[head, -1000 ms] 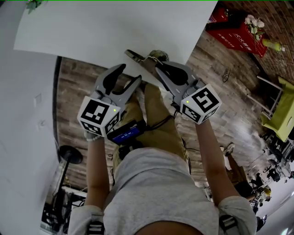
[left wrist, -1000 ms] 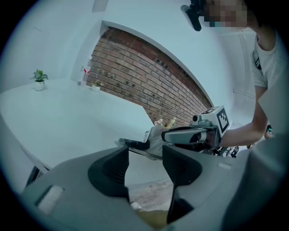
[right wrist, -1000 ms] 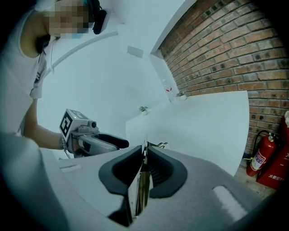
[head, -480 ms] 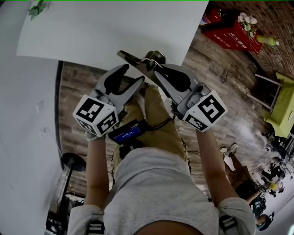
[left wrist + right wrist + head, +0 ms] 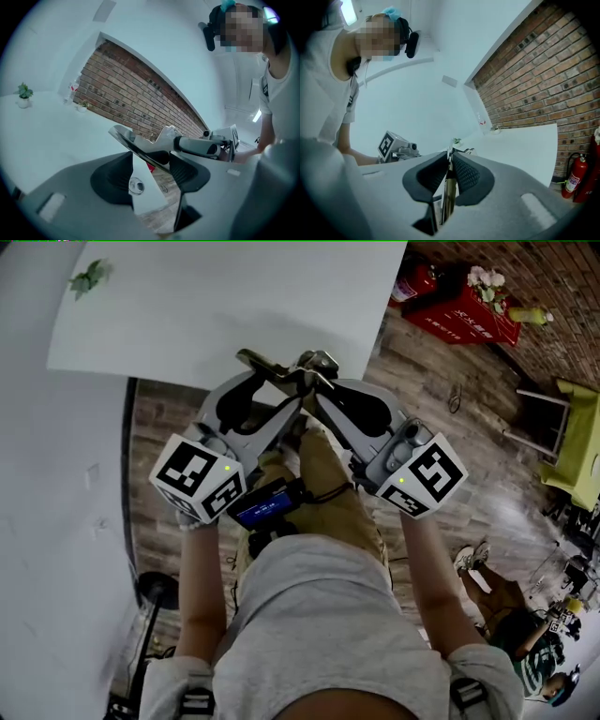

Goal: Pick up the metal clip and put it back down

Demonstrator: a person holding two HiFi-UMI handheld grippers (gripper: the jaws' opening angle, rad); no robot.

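Observation:
The metal clip (image 5: 267,367) hangs in the air just off the near edge of the white table (image 5: 234,306). My right gripper (image 5: 314,381) is shut on one thin handle of it, and the clip's long end sticks out to the upper left. The right gripper view shows that handle (image 5: 449,180) pinched edge-on between the ribbed pads. My left gripper (image 5: 272,395) stands open right beside it. In the left gripper view the clip (image 5: 140,147) slants across the gap between the jaws, whose pads (image 5: 112,180) do not press on it.
A small potted plant (image 5: 92,277) stands at the table's far left. Right of the table are a red crate (image 5: 459,306) and a yellow-green chair (image 5: 577,442) on the wooden floor. A fire extinguisher (image 5: 572,180) stands by the brick wall.
Both grippers have drawn closer together. The left gripper's jaws now reach around the clip, which stays held in the right gripper.

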